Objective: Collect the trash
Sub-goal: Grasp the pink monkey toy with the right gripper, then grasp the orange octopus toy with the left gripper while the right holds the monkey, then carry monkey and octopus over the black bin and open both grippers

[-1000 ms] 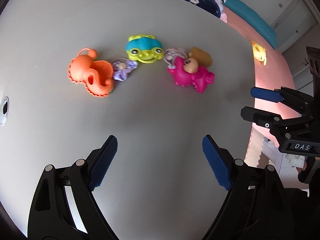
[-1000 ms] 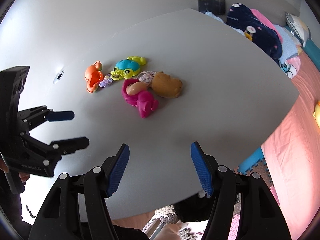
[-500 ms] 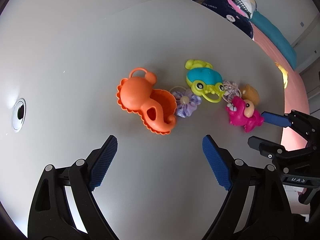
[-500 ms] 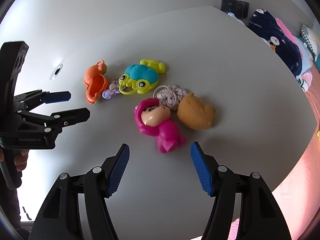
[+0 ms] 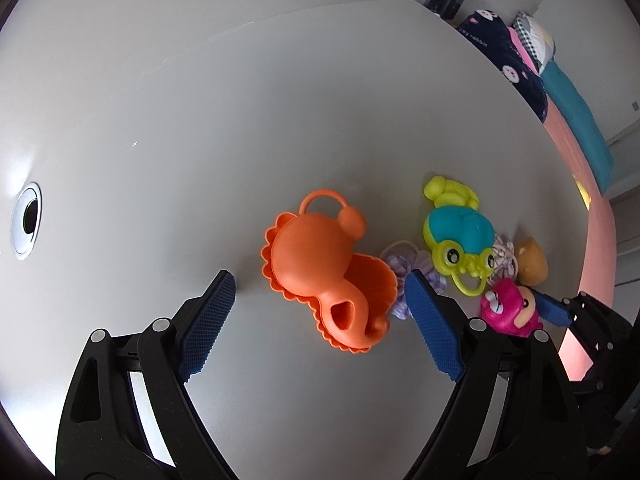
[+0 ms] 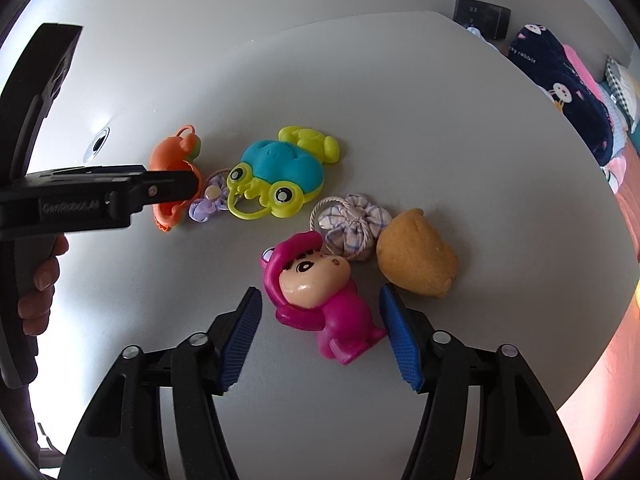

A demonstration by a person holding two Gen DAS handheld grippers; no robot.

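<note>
An orange shell-shaped plastic toy lies on the white table between the jaws of my left gripper. Those jaws are closing and the pads stand clear of it. A pink cartoon figure lies on its back between the jaws of my right gripper. These jaws are closing too, with the pads just off its sides. Between the two toys sit a blue and yellow frog toy, a purple flower scrunchie, a checked cloth pouch and a brown plush.
A round cable hole is set in the table at the far left. The table's curved edge runs close on the right, with a pink bed and piled clothes beyond. A hand holds the left gripper's handle.
Both grippers have moved in toward the row of toys and lower. The orange toy now sits between the left jaws and the pink figure between the right jaws. Both jaw gaps have narrowed slightly.
</note>
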